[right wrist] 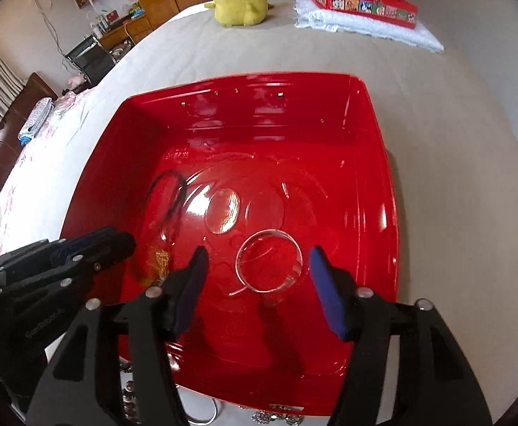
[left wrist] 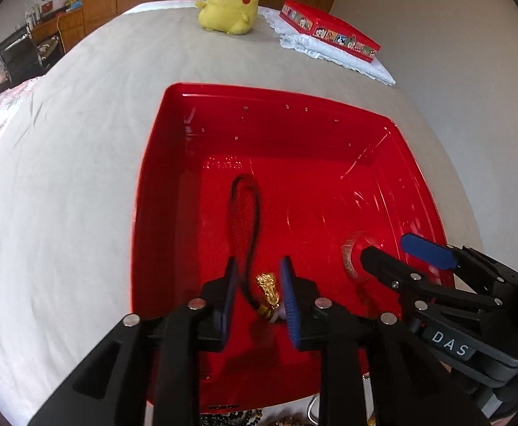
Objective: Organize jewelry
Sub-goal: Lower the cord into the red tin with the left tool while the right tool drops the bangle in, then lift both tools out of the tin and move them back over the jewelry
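Spreading across a bedroom, a grey-sheeted bed carrying a big red tray, with a yellow plush toy sitting at the far end and a red box lying on a folded white cloth beside it; wooden wardrobes and a cluttered shelf standing behind. Reaching forward and down over the near edge of the tray: left tongs, angling into its near-left part, blue pads standing apart with a moderate gap and clamping nothing. Lying on the tray floor between those pads: a gold pendant on a black cord, the cord looping away toward the tray's far side, the pendant appearing close to the right-hand pad, contact not discernible. Coming in from the right and pointing leftward across the tray: right tongs, spreading wide, far wider than the left pair, also gripping nothing. Lying flat on the tray floor between those wide pads: a clear glass bangle, its rim close to the right-hand pad but not clearly touching it; in the left wrist view, sitting right at the tip of one black finger. Showing blurred in the right wrist view, just left of the right tongs: the pendant, under the left tongs' tip. Peeking out past the near rim of the tray, on the bed: beaded jewelry, partly hidden by the tongs' arms.
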{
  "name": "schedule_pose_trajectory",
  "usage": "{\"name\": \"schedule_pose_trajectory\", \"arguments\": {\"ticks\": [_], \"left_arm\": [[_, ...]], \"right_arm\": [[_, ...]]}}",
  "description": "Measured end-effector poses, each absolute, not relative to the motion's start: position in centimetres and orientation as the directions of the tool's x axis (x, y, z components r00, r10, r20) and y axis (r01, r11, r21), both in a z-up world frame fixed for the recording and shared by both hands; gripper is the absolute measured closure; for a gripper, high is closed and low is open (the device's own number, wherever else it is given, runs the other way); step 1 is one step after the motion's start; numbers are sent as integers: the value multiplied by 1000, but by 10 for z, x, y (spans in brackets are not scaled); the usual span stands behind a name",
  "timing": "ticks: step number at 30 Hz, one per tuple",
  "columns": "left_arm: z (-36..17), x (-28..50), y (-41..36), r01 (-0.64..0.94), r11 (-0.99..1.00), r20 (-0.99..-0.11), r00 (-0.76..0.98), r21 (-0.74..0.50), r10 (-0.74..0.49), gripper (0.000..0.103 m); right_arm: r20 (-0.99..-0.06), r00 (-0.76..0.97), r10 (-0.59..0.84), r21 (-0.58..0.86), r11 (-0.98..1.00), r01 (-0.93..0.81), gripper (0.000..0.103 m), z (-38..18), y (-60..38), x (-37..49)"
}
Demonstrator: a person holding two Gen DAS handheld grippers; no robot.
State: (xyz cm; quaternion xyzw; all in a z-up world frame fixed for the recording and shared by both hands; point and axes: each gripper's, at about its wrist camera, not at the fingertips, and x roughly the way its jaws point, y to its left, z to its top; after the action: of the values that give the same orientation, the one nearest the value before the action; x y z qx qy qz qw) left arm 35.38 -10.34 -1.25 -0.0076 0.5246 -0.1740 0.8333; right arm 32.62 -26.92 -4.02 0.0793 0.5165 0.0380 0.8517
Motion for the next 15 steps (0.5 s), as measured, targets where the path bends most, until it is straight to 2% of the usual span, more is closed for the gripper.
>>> {"name": "schedule_pose_trajectory", "arguments": {"ticks": [7, 11, 15], "left_arm": [[8, 328, -87, 285, 936, -857, 409, -206, -313, 78], [16, 295, -74, 298, 937, -859, 417, -181, -299, 70], [14, 258, -64, 294, 944, -867, 420, -151, -270, 66]], "right_arm": [[-832, 513, 211, 243, 970, -5, 46, -18, -281, 296], [-809, 529, 254, 280, 960, -34, 45, -5, -287, 263], [-807, 522, 277, 299, 953, -43, 45, -4, -291, 227]]}}
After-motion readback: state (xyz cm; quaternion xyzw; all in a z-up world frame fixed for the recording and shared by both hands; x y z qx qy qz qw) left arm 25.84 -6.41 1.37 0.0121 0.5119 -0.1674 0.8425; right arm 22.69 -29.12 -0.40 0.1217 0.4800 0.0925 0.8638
